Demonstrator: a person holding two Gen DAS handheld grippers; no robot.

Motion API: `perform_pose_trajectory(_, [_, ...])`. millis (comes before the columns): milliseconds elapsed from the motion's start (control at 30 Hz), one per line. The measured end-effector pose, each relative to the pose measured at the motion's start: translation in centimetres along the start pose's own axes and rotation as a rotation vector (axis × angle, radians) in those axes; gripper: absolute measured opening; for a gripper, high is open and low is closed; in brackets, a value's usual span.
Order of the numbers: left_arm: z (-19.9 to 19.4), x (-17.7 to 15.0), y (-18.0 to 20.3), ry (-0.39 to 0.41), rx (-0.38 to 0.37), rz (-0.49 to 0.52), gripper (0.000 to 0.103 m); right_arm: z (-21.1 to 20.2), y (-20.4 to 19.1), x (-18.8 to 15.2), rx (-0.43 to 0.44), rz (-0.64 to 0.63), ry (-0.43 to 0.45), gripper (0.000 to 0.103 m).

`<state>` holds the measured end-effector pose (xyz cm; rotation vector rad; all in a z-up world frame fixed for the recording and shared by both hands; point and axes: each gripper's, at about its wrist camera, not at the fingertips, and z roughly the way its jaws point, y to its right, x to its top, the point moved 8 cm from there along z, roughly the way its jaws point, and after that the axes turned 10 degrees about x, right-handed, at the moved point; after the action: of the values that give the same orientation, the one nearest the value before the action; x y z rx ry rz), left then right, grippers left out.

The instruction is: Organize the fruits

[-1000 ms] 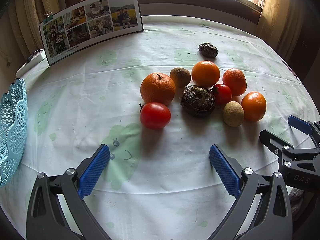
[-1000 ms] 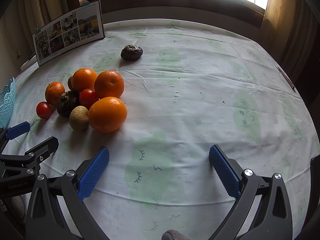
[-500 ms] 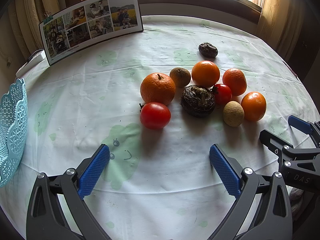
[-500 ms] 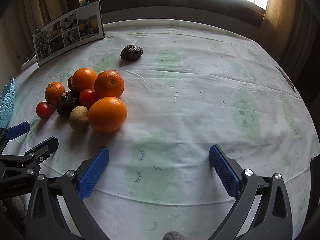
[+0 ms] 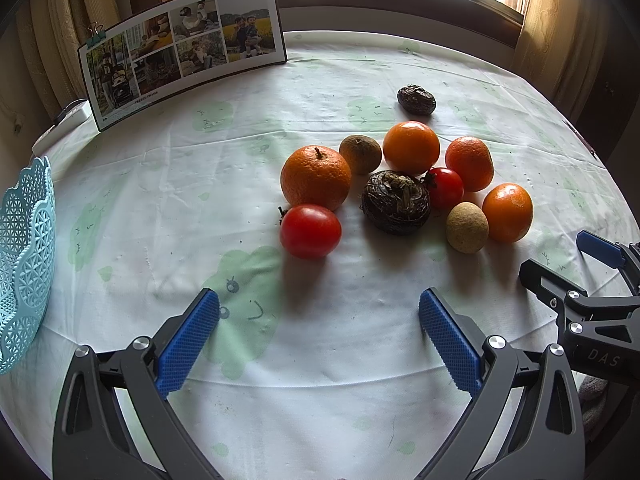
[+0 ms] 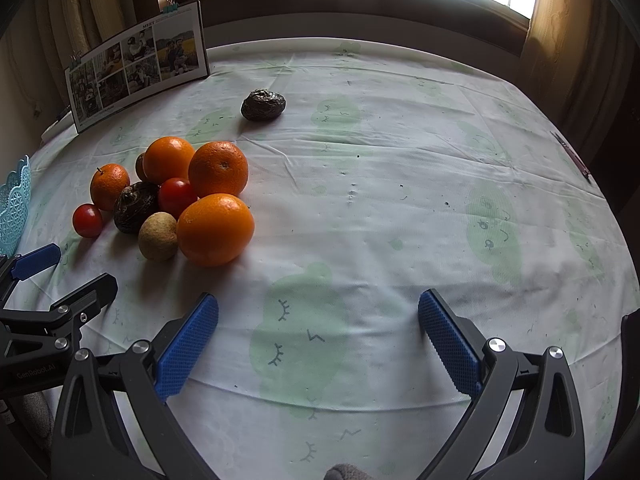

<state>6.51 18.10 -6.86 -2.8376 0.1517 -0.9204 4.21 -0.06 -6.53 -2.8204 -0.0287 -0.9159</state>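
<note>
A cluster of fruit lies mid-table: several oranges, the biggest with a stem [image 5: 315, 177], a near red tomato [image 5: 310, 231], a second tomato [image 5: 445, 188], a dark wrinkled fruit [image 5: 396, 202], two tan round fruits [image 5: 467, 227]. Another dark fruit [image 5: 416, 99] sits alone farther back. My left gripper [image 5: 319, 338] hovers open short of the near tomato, holding nothing. My right gripper [image 6: 318, 340] is open over bare cloth, with the cluster's nearest orange [image 6: 216, 229] to its front left.
A turquoise lattice basket [image 5: 25, 264] stands at the table's left edge. A photo calendar [image 5: 182, 46] leans at the back left by the window sill. Curtains hang at both sides. The white tablecloth [image 6: 400, 184] with green cloud prints covers the round table.
</note>
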Motion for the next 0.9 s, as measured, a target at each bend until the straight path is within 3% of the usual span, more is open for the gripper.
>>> perform_pose_trajectory(900, [0.06, 0.01, 0.03, 0.000, -0.001, 0.002, 0.101, -0.01, 0.01, 0.01, 0.020, -0.029, -0.019, 0.098])
